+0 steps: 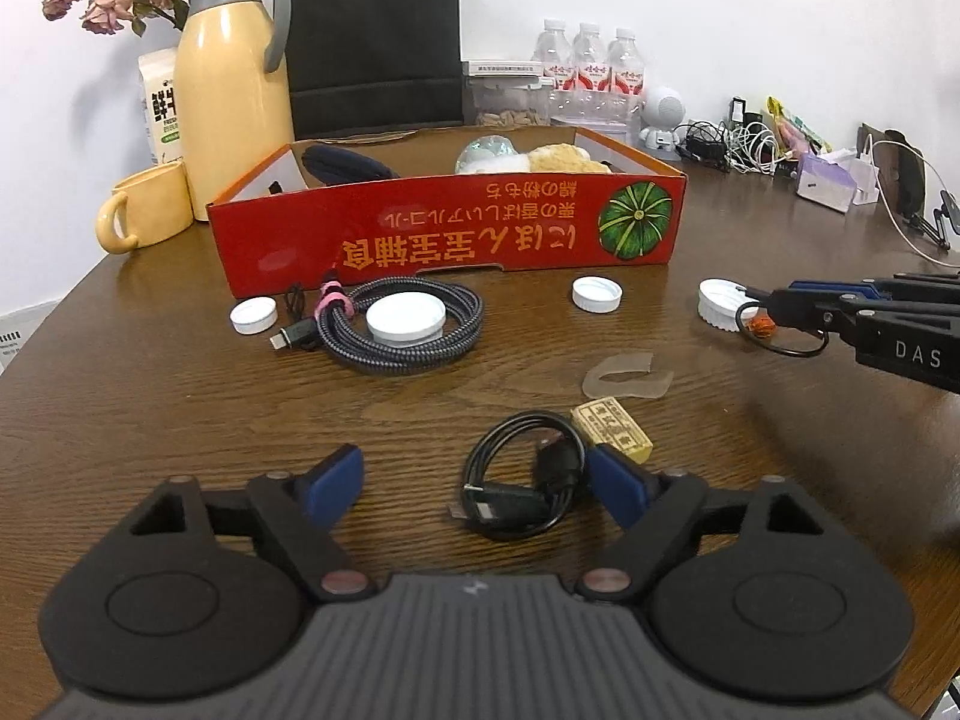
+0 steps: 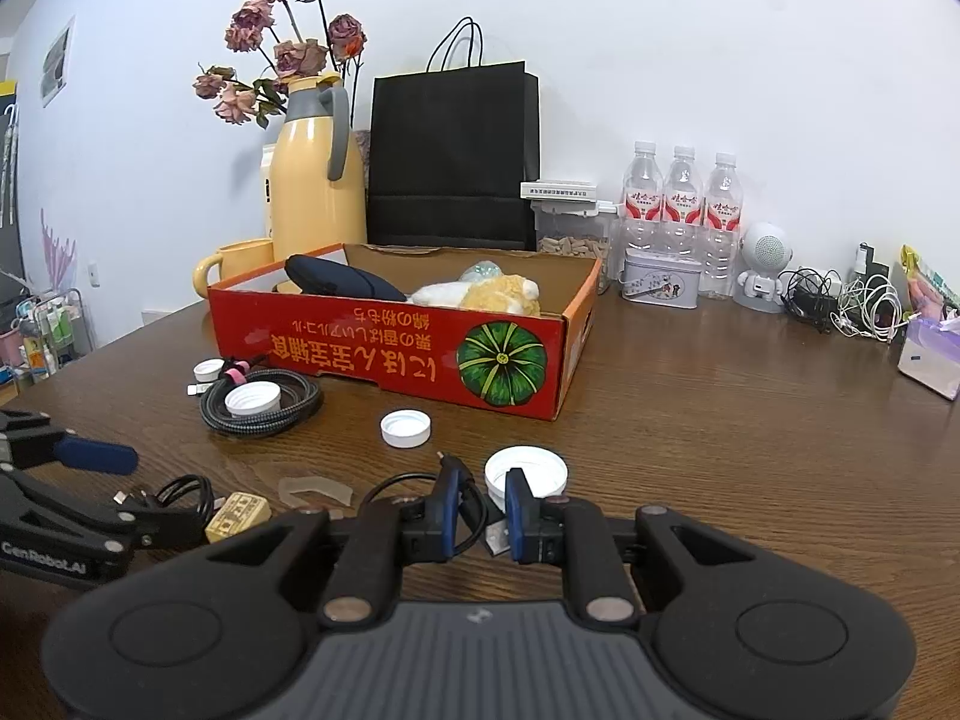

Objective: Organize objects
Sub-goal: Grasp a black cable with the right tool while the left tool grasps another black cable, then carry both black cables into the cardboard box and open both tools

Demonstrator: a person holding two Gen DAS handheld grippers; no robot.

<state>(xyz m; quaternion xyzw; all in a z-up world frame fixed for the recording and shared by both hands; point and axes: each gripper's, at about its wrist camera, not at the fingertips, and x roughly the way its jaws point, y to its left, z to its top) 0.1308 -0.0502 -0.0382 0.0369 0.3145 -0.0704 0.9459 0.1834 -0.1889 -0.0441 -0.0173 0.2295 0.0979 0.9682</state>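
On a cluttered wooden desk (image 1: 180,372), the left gripper (image 1: 474,483) stood released around a black cable (image 1: 522,495); the right gripper (image 2: 483,507) clenched a thin cord (image 2: 414,480), probably bound for the red box (image 1: 456,222).

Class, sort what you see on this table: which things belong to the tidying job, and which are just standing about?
Part of the job:
red box
braided cable
black cable
white caps
yellow block
left gripper
right gripper

Just standing about:
thermos jug
yellow mug
black bag
water bottles
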